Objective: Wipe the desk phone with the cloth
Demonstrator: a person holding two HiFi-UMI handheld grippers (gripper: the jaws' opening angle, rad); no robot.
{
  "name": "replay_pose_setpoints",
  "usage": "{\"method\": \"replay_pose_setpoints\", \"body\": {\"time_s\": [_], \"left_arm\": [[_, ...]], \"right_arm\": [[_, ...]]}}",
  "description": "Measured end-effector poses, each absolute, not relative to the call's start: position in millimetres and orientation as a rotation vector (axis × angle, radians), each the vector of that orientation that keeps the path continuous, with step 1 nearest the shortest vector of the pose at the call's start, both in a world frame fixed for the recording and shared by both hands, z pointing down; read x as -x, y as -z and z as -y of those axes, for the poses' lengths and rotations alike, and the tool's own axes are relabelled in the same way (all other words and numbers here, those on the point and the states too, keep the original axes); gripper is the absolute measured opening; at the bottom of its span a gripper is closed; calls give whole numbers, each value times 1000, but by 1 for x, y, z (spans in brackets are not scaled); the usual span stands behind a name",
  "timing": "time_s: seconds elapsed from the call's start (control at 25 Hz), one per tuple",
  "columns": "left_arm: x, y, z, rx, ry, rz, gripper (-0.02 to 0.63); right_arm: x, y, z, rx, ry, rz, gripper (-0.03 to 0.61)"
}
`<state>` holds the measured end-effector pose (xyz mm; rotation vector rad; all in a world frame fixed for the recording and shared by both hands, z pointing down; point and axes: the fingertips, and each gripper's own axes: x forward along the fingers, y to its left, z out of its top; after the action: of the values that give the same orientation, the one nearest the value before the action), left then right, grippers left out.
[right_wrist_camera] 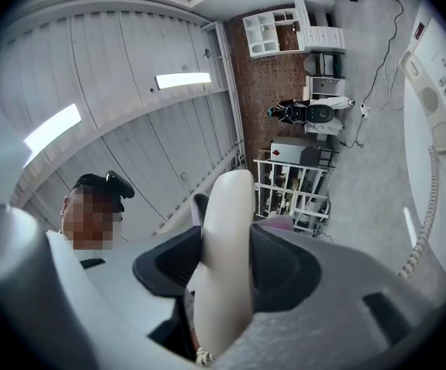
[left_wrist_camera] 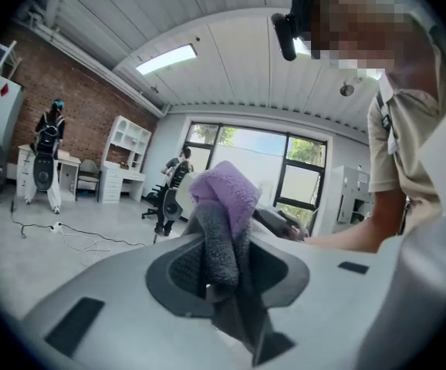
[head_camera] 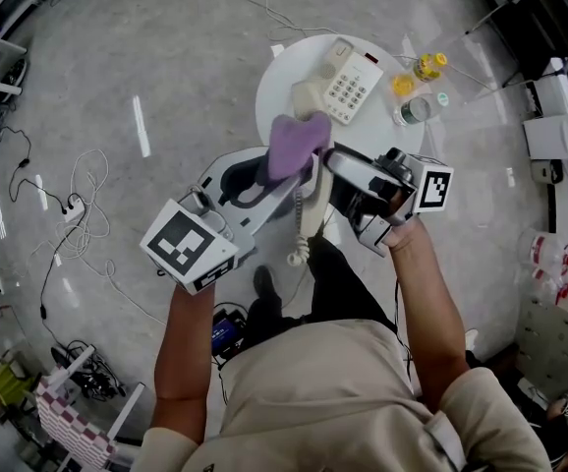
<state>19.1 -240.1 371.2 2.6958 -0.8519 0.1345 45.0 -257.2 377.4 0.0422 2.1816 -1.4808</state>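
Observation:
The cream desk phone base [head_camera: 348, 82] with its keypad lies on the round white table [head_camera: 279, 91]. My left gripper [head_camera: 282, 170] is shut on a purple cloth [head_camera: 297, 143], whose folded tuft stands up past the jaws [left_wrist_camera: 223, 203]. My right gripper [head_camera: 329, 162] is shut on the phone's cream handset [head_camera: 312, 205], lifted off the base and held in the air in front of the table. The handset fills the gap between the right jaws [right_wrist_camera: 224, 260]. Its coiled cord [head_camera: 297, 236] hangs down; the cord [right_wrist_camera: 422, 226] runs to the base [right_wrist_camera: 443, 91]. Cloth and handset sit close together, the cloth at the handset's upper end.
On the table's right side stand a yellow bottle [head_camera: 428, 65], a small yellow item [head_camera: 403, 85] and a clear container [head_camera: 414, 111]. Loose cables [head_camera: 78, 214] lie on the grey floor at the left. Shelving and furniture stand at the right [head_camera: 559, 136].

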Motion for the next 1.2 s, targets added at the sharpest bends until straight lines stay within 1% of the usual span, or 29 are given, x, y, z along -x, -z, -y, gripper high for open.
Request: {"method": "replay_pose_setpoints", "body": {"time_s": [0.12,0.28,0.52,0.84,1.2], "left_arm": [[-9,-365,259,-2662,-77,958,97],[-9,-366,261,-2659,-77,981,97],[-17,-372,258,-2659,-93,908,97],[-32,-373,219,-2686,-105,731,97],[-28,-368,214,-2686,-85,725,96]], "right_arm": [[-45,-381,254,-53,1501,-2157,189],[-49,-385,250,-46,1507,-2124,188],[-52,-387,262,-14,1503,-2137,184],[-50,-374,267,1,1469,-2138,176],[-47,-369,266,-40,1479,-2119,176]]}}
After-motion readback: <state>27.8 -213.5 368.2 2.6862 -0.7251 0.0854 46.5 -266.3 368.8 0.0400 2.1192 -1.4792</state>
